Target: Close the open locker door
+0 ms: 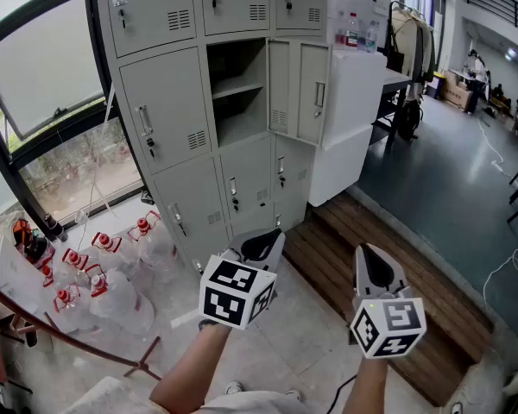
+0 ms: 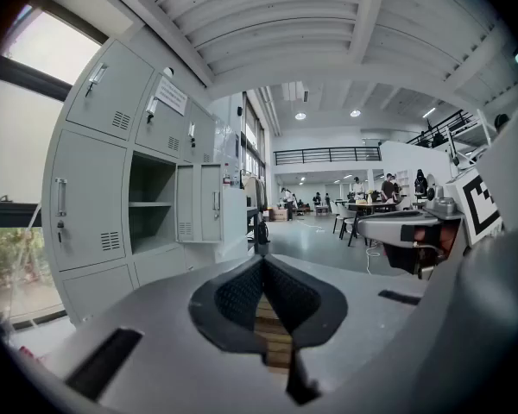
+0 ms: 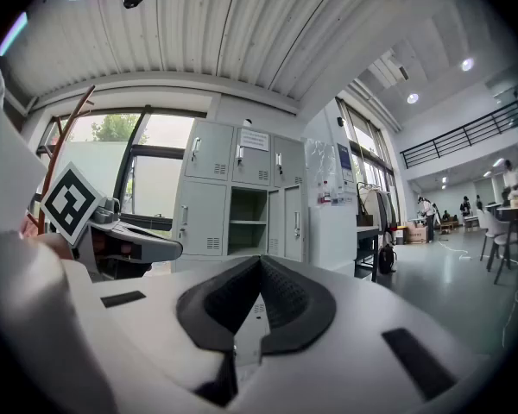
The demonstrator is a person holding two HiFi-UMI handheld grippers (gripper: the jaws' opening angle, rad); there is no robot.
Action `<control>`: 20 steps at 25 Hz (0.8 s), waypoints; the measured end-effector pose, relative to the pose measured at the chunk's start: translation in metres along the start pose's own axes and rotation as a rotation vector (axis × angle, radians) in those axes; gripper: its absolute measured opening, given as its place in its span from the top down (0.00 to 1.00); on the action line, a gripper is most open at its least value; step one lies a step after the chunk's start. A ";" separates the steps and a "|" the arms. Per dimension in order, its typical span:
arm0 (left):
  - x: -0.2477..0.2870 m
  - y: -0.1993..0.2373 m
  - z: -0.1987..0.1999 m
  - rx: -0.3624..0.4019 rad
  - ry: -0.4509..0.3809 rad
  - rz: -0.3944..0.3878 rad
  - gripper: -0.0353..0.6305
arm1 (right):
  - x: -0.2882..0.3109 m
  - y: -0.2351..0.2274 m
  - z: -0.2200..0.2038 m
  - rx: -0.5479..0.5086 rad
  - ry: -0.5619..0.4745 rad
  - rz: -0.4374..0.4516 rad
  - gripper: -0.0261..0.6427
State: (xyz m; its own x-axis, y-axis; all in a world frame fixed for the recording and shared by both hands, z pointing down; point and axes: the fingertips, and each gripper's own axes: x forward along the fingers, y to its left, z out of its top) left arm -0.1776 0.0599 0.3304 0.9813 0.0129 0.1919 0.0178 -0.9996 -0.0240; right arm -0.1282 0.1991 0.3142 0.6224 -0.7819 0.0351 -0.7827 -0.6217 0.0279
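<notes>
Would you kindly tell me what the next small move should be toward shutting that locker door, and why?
Probably bring the right hand-held gripper forward toward the free edge of the open locker door. The door stands swung wide to the right of its compartment, and this gripper, jaws shut, hangs well short of it, so it cannot push yet.

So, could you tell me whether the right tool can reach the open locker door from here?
Probably not from here: the right tool sits well short of the open locker door. Nothing visible blocks the way; stepping closer should do.
</notes>
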 end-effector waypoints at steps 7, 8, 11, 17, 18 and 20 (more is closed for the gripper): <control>0.015 -0.026 -0.003 -0.004 0.016 -0.002 0.94 | -0.010 -0.021 -0.011 0.018 0.011 0.018 0.95; 0.018 -0.030 -0.002 -0.002 0.017 -0.002 0.94 | -0.011 -0.025 -0.012 0.018 0.012 0.022 0.95; 0.028 -0.043 0.001 0.000 0.019 -0.001 0.94 | -0.014 -0.038 -0.013 0.021 0.007 0.032 0.95; 0.044 -0.070 0.009 0.021 0.019 0.001 0.94 | -0.020 -0.064 -0.017 0.038 -0.006 0.050 0.95; 0.047 -0.073 0.008 0.023 0.021 0.000 0.94 | -0.019 -0.067 -0.019 0.040 -0.005 0.054 0.95; 0.052 -0.076 0.008 0.022 0.025 0.000 0.94 | -0.018 -0.071 -0.023 0.042 0.000 0.062 0.95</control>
State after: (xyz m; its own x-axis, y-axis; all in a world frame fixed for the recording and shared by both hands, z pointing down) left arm -0.1268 0.1367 0.3343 0.9763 0.0121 0.2162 0.0225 -0.9987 -0.0455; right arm -0.0842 0.2580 0.3341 0.5727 -0.8190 0.0351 -0.8191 -0.5734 -0.0159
